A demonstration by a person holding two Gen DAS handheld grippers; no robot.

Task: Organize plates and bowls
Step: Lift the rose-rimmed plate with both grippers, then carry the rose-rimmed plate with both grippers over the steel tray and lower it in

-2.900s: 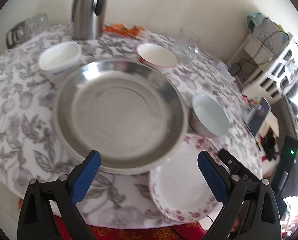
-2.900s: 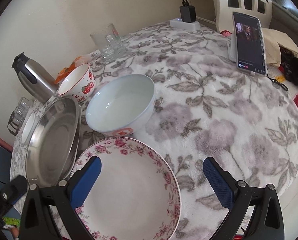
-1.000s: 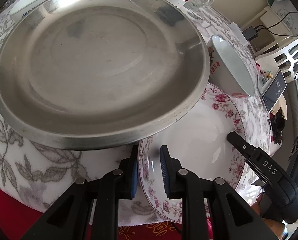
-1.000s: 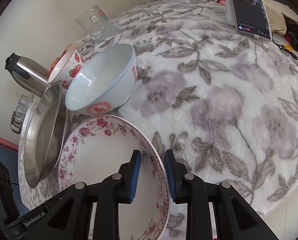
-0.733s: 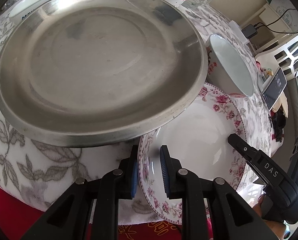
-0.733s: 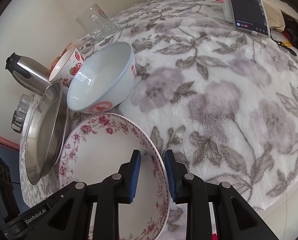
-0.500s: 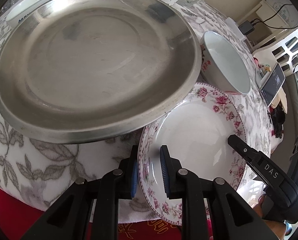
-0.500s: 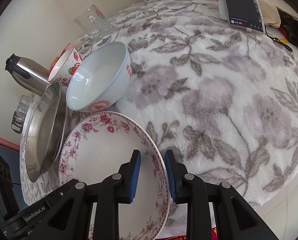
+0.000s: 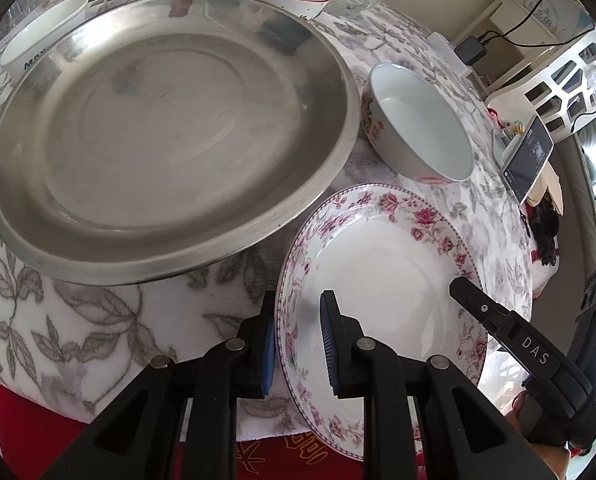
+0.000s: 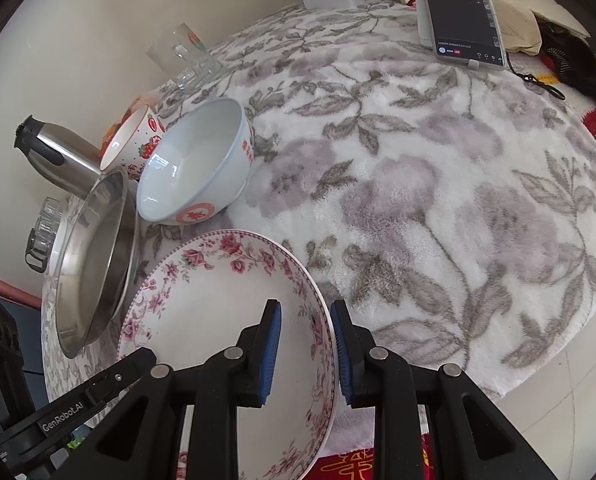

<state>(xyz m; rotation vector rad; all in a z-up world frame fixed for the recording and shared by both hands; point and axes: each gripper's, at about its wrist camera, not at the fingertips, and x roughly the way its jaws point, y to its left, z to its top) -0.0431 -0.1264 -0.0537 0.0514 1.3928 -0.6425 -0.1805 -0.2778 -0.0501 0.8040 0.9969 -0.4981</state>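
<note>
Two grippers hold one flowery plate [image 9: 377, 276]. Left view: the left gripper [image 9: 298, 340] pinches its rim beside the big metal pan [image 9: 166, 120]. Right view: the right gripper [image 10: 305, 344] pinches the far rim. Next, I think, lift it level onto the pan.

We had the rose-rimmed white plate [image 9: 381, 276] tilted near the table edge; the big steel platter [image 9: 166, 120] lay just beside it; the empty pale bowl [image 9: 417, 144] sat upright behind.

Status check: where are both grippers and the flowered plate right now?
Left gripper and right gripper both clamped on flowered plate, opposite rims. Steel pan and white bowl close beside it.
</note>
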